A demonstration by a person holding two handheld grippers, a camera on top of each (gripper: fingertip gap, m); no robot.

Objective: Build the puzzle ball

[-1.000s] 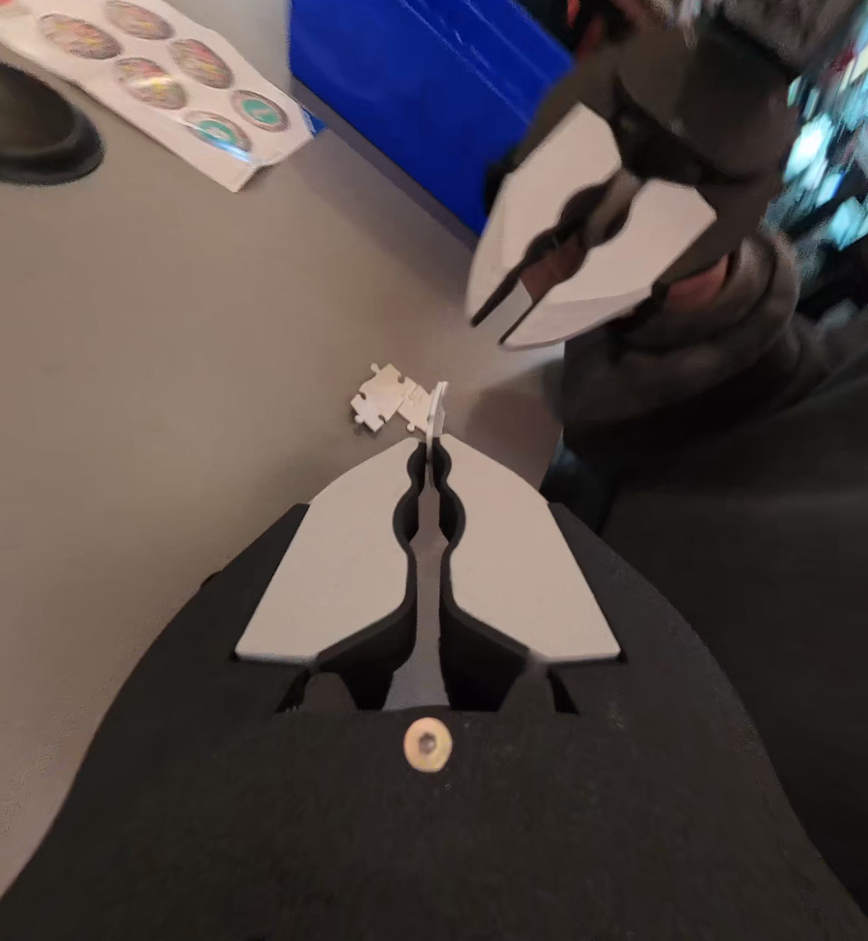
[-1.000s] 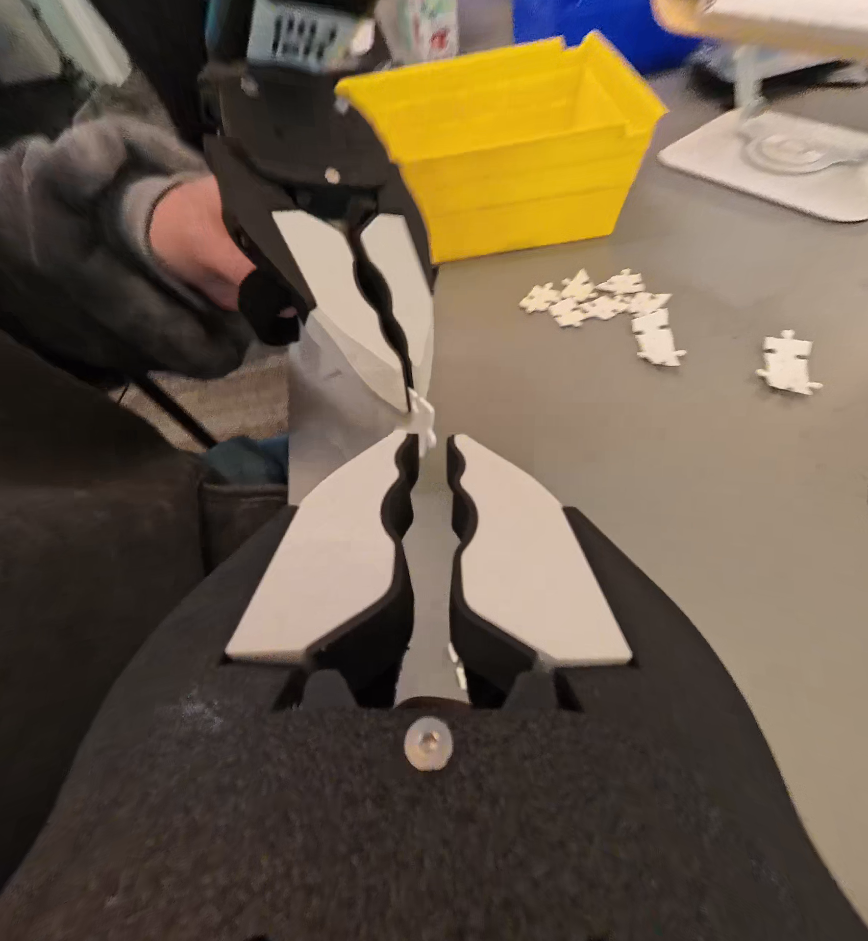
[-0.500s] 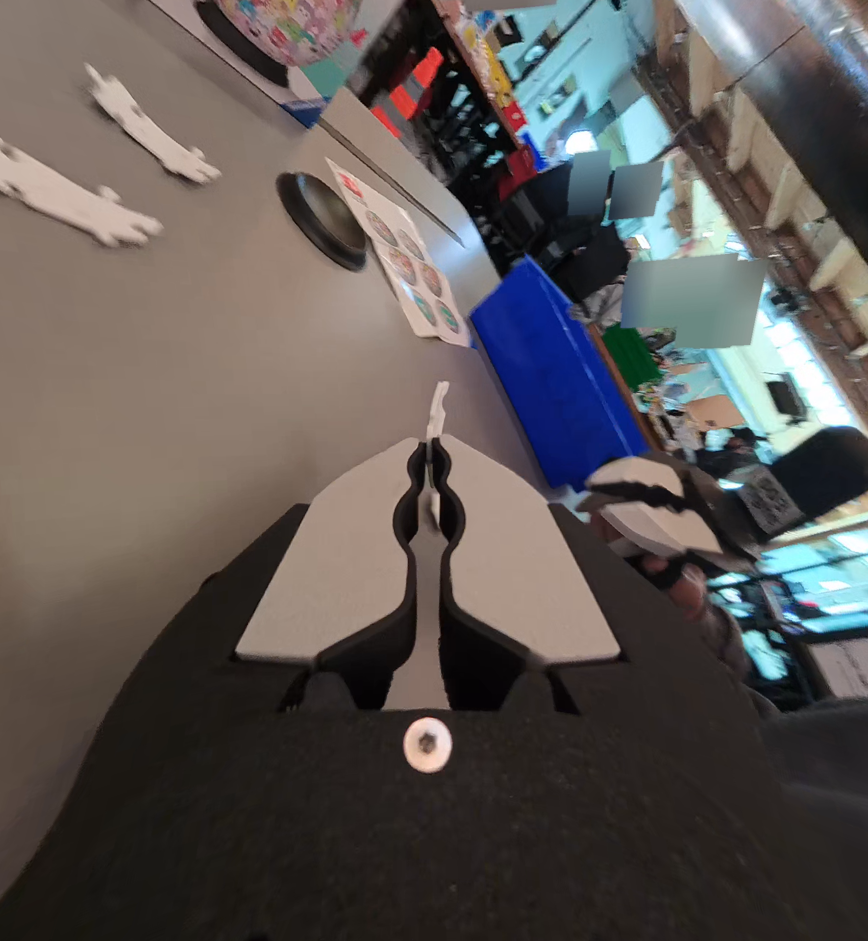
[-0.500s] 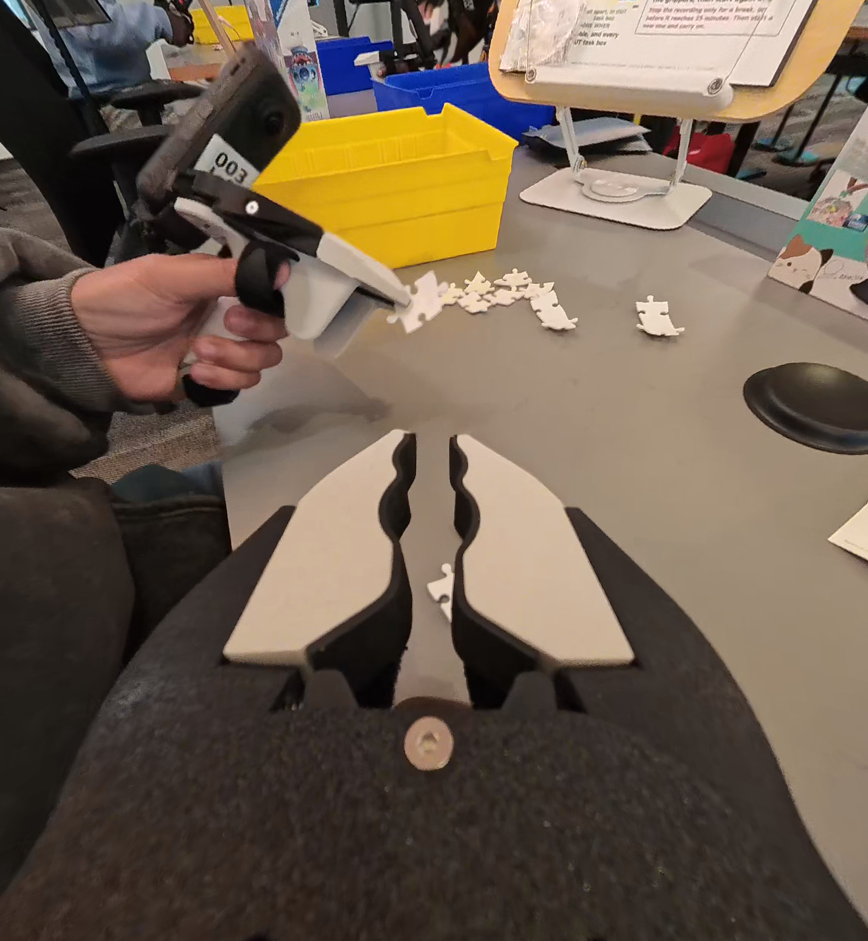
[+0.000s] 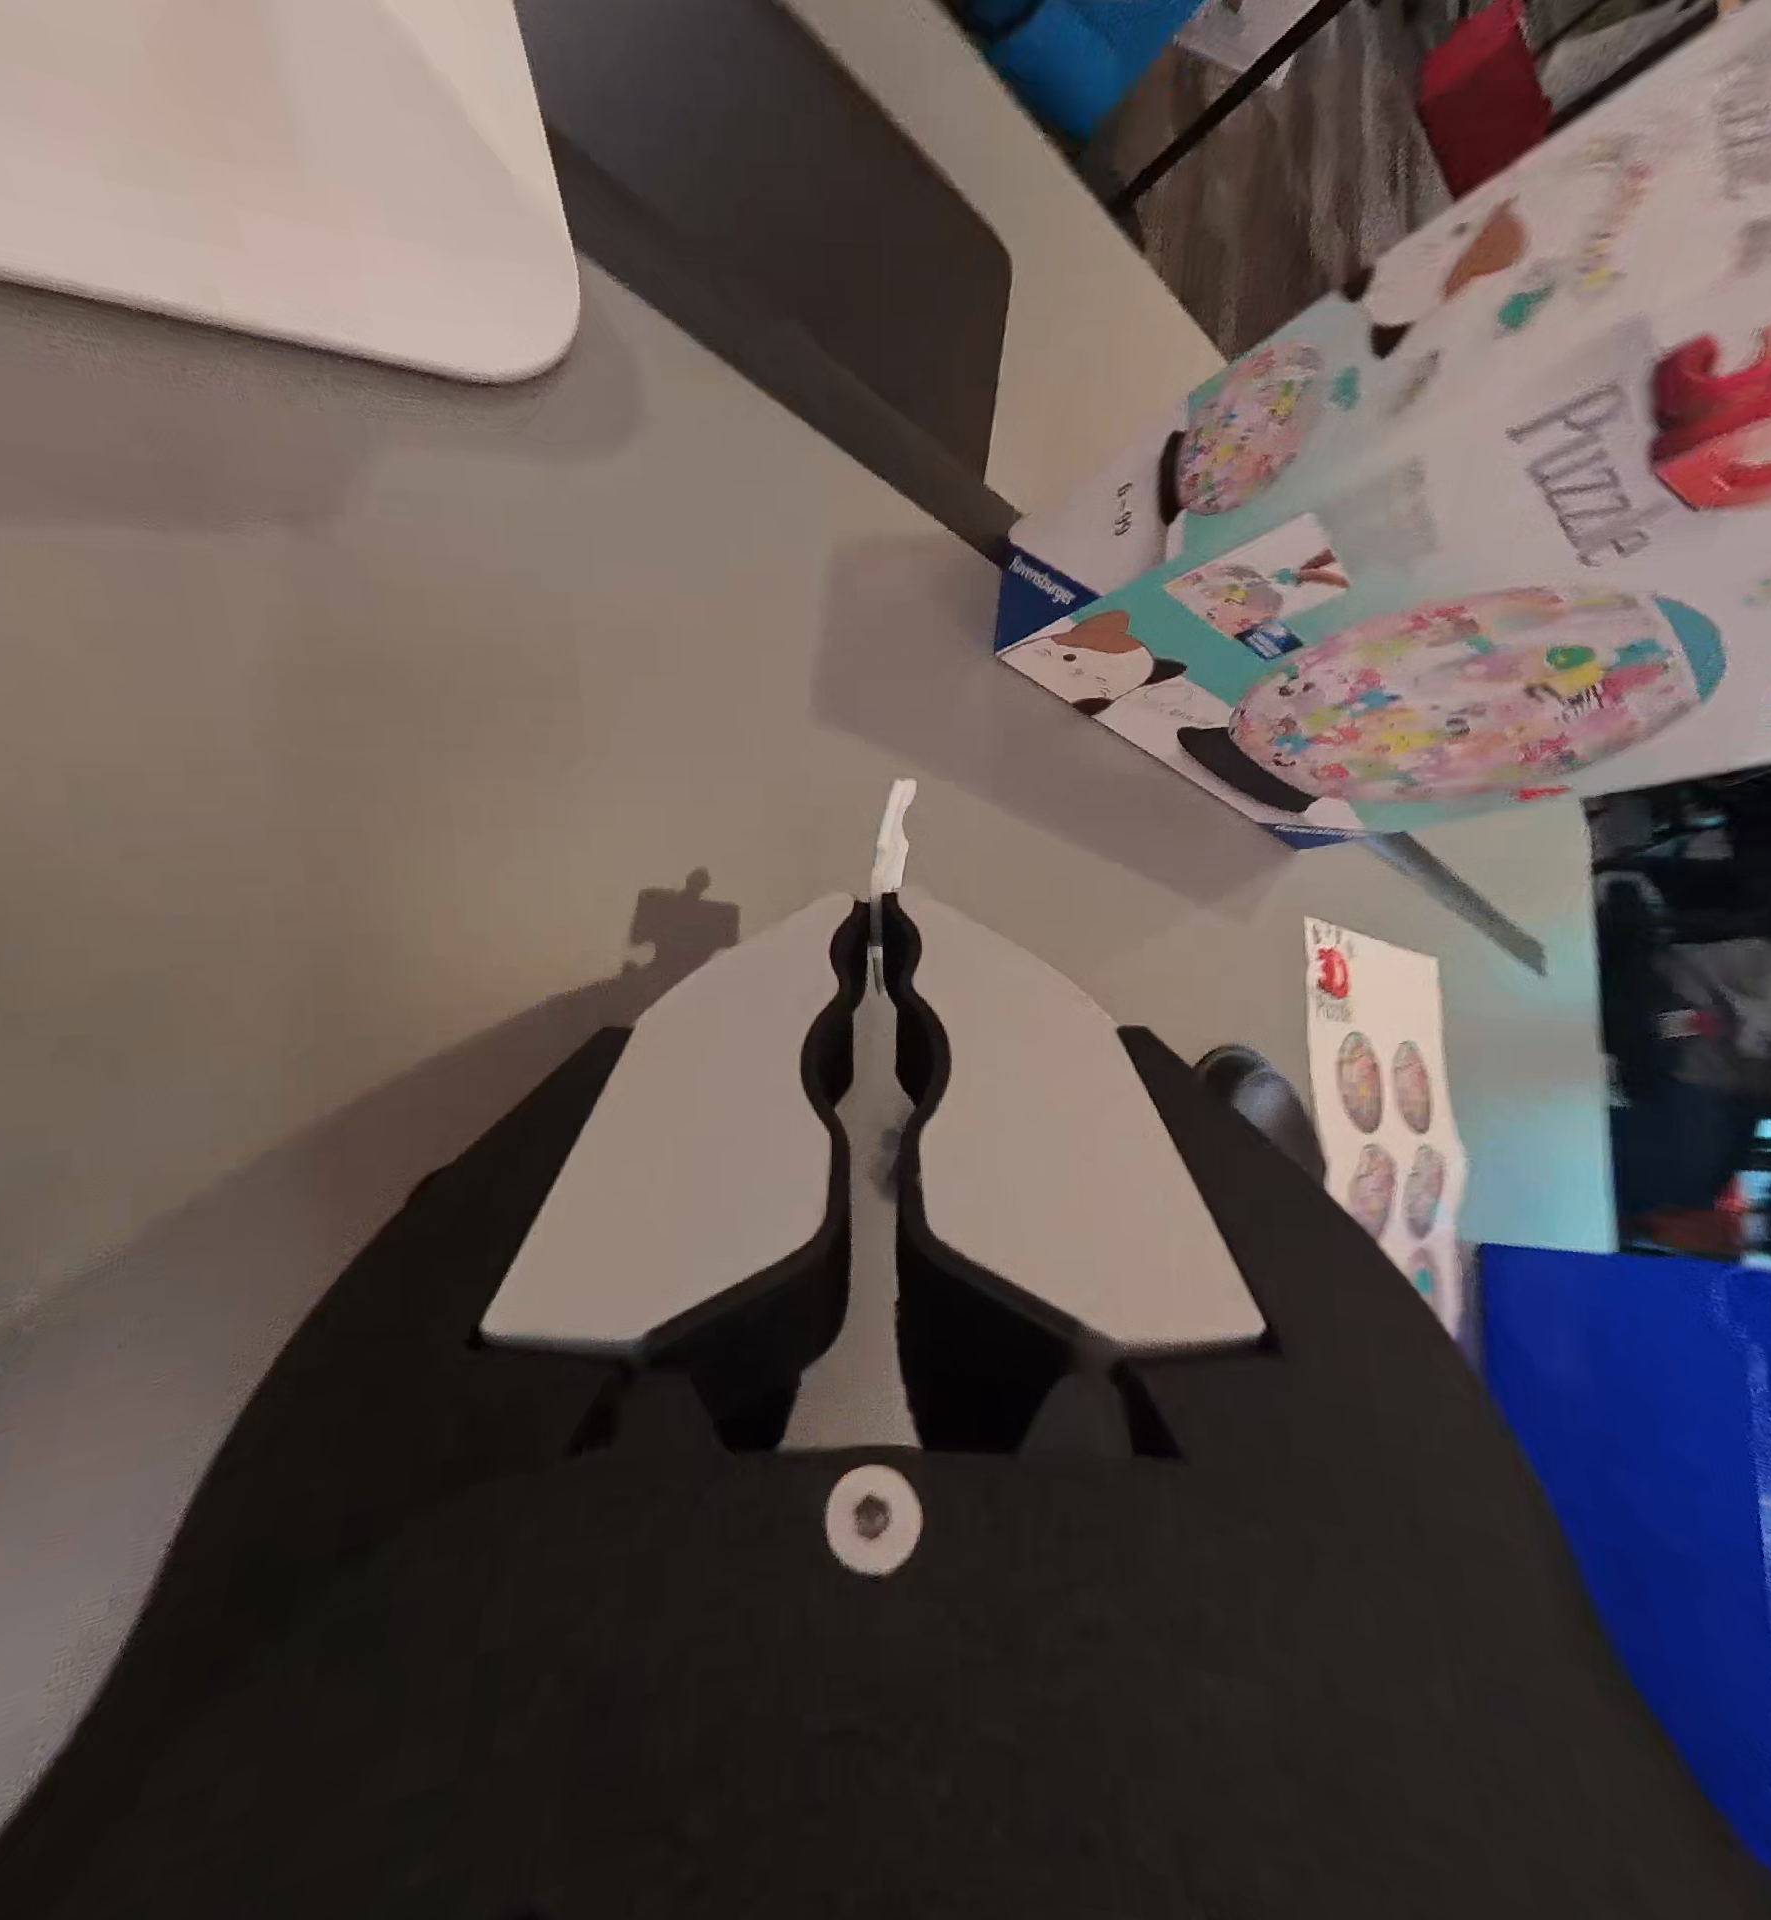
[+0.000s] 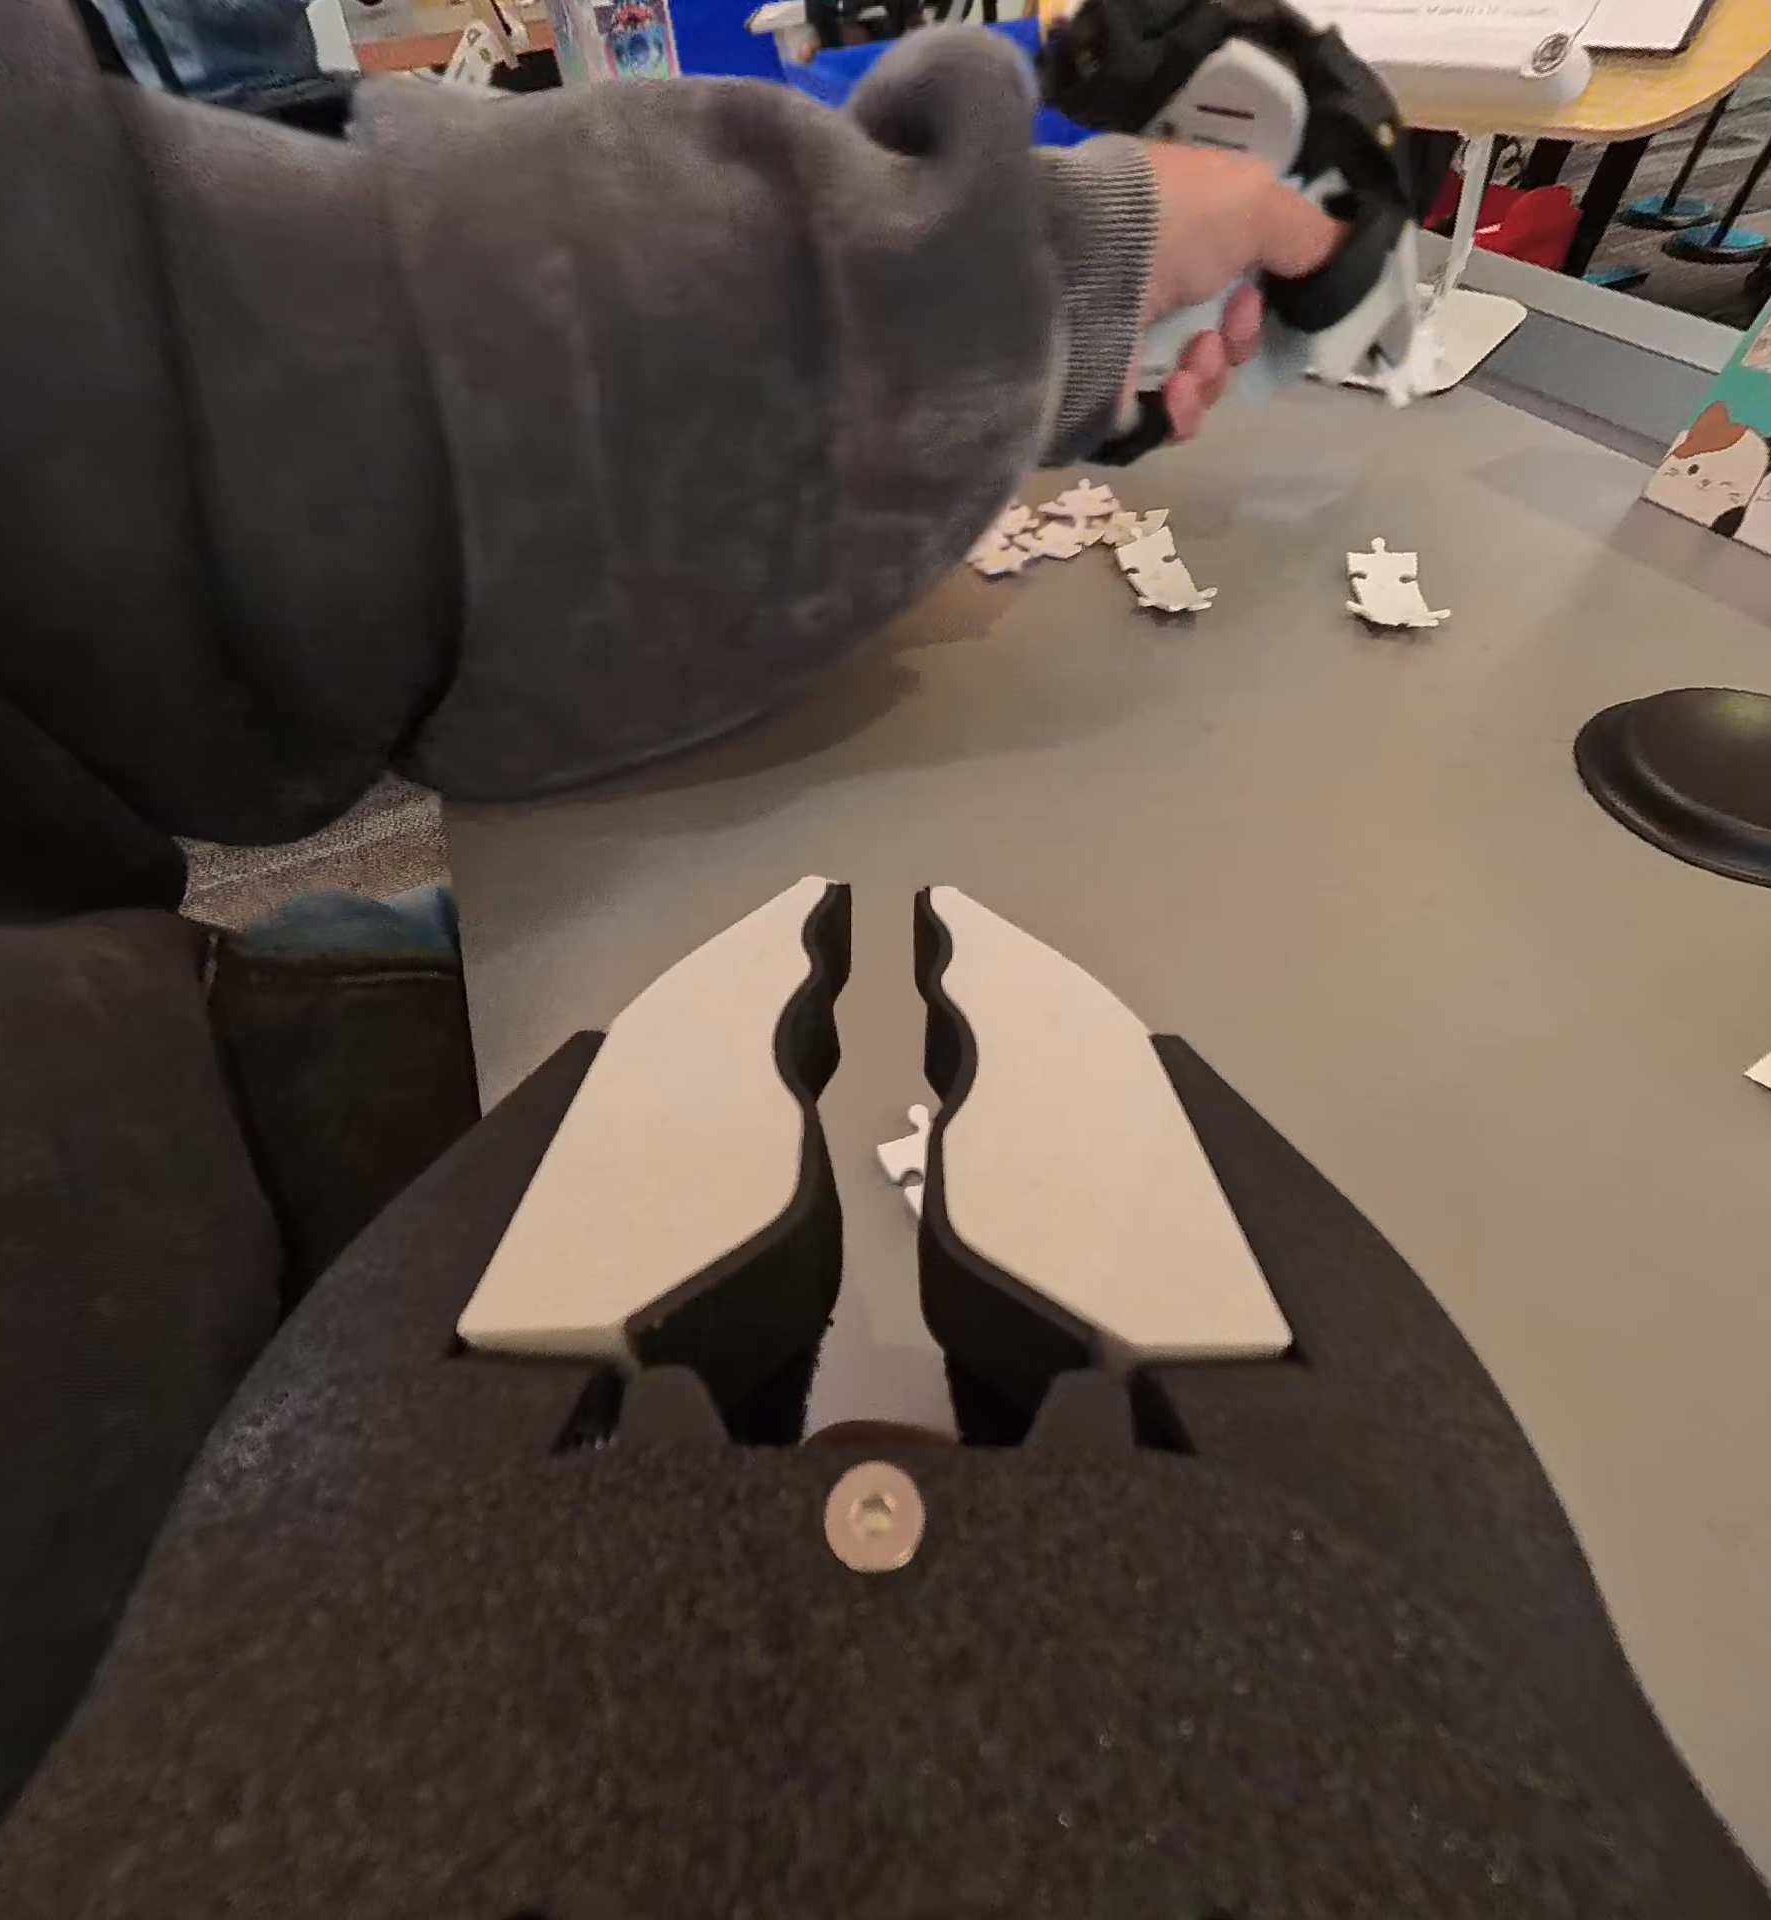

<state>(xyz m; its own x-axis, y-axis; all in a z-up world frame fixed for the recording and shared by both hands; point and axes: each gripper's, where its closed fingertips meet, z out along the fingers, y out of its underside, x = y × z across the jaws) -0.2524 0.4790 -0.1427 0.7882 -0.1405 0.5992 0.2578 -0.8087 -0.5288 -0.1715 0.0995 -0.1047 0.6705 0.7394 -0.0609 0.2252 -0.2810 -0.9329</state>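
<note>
My left gripper (image 5: 879,912) is shut on a thin white puzzle piece (image 5: 896,840), seen edge-on and sticking out past the tips above the grey table (image 5: 341,779). In the right wrist view it is held far off (image 6: 1400,353), near the white stand base, with the piece (image 6: 1409,382) at its tips. My right gripper (image 6: 881,902) is open and empty, low over the table's near edge. A single white piece (image 6: 907,1151) lies on the table below its fingers. A pile of loose white pieces (image 6: 1057,525) and two joined sections (image 6: 1161,574) (image 6: 1392,594) lie farther off.
The puzzle box (image 5: 1380,644) stands at the table's far side. A white stand base (image 5: 237,177), a black round ball stand (image 6: 1733,790), a printed leaflet (image 5: 1380,1101) and a blue bin (image 5: 1639,1538) are around. A grey-sleeved arm (image 6: 548,416) crosses over the left of the table. Tip to tip, the grippers are about 40 cm apart.
My left gripper has carried its piece away from the right gripper, across the table toward the white stand base and puzzle box. The right gripper stays open and has drawn back slightly.
</note>
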